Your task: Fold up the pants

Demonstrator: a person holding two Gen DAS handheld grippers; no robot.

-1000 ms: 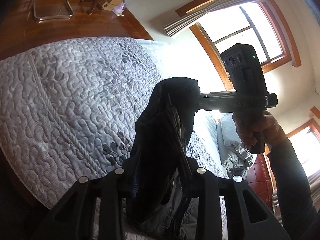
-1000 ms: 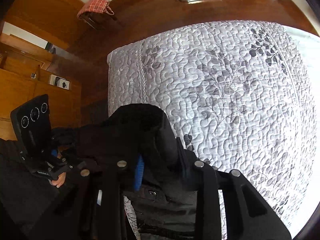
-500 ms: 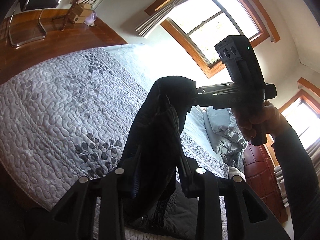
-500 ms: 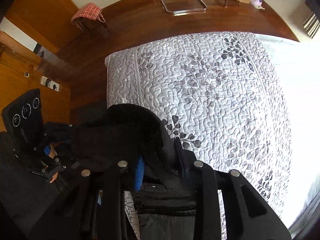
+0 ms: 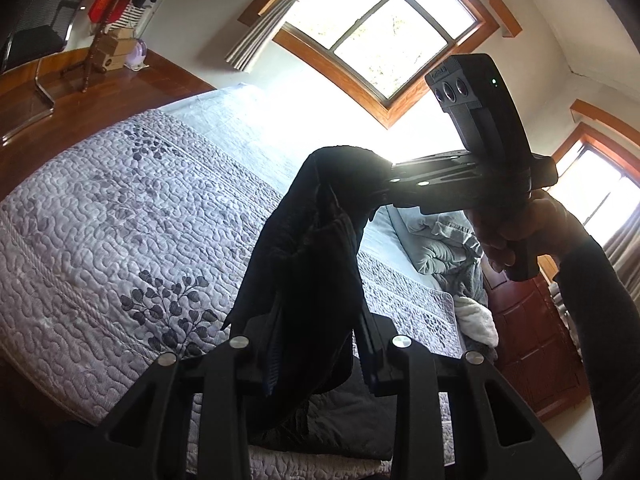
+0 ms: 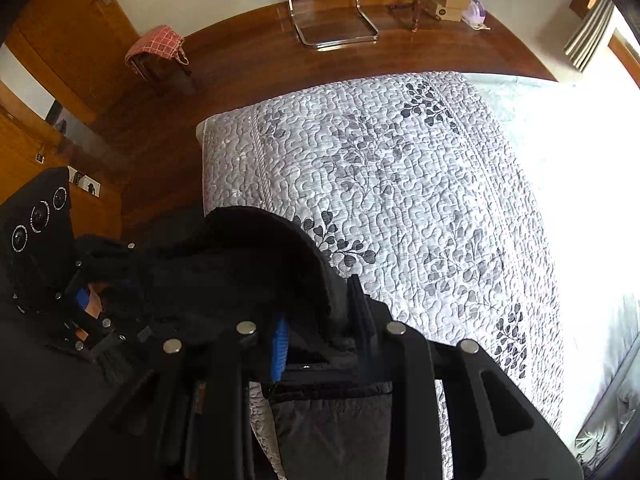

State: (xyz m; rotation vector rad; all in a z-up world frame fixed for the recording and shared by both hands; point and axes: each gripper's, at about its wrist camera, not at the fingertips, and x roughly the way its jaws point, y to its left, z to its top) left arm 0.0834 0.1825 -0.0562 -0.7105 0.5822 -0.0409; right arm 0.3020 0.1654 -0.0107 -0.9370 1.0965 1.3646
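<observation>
Pants (image 5: 308, 248) of dark, matte cloth hang stretched between the two grippers above the bed (image 5: 120, 216), their bunched edge running from the left gripper (image 5: 316, 344) up to the right gripper (image 5: 380, 188), and the rest drooping toward the quilt. The left gripper's jaws are clamped on a thick fold of the cloth; the right gripper's jaws are likewise closed on the upper end of the fabric.

The left wrist view shows the right hand (image 5: 516, 232) around its handle, an arched wood-framed window (image 5: 376, 36) and rumpled grey pillows (image 5: 440, 240). The right wrist view shows, instead, the right gripper (image 6: 320, 332) with a blue pad beside the pinched cloth, the left gripper (image 6: 104, 280) off to the side, a chrome-legged chair (image 6: 332, 4), a stool (image 6: 156, 48) under a checked red cover and glossy wooden flooring. A lower part of the pants (image 6: 256, 264) lies flat on the bed (image 6: 400, 184) there.

The quilt is pale grey, stitched in a pebbled pattern with darker leaf sprigs.
</observation>
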